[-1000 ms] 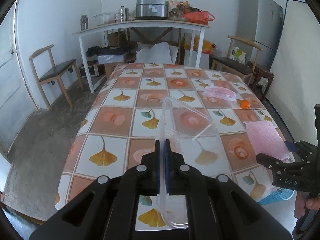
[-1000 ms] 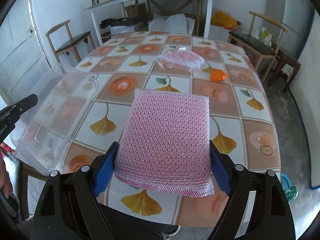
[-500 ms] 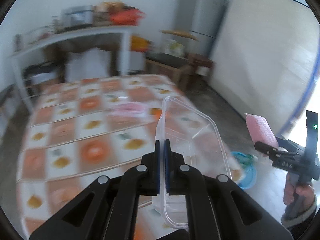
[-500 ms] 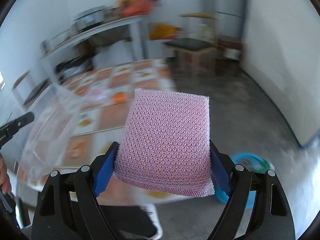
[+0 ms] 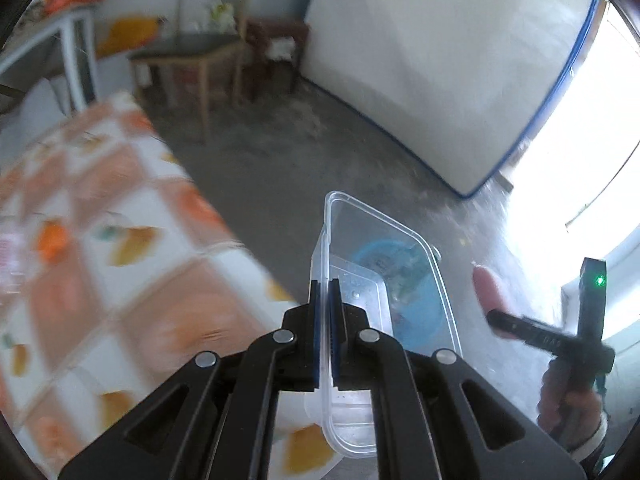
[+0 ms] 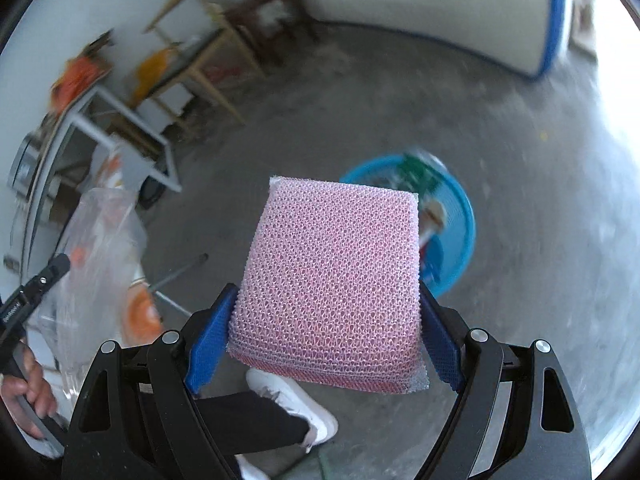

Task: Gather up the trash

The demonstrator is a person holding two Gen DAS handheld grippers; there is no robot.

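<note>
My left gripper is shut on the rim of a clear plastic container, held in the air past the table's corner. Through the container I see a blue trash basket on the floor below. My right gripper is shut on a pink mesh foam pad, held over the floor near the blue trash basket, which holds several scraps. The right gripper also shows in the left wrist view, and the container and left gripper show at the left of the right wrist view.
The table with the orange leaf-print cloth lies to the left. A wooden chair and a small stool stand at the back. A white board with blue edging leans on the wall. The person's white shoe is below.
Both grippers have swung right, away from the table, and now point down at the concrete floor and the blue basket. Each still holds its item.
</note>
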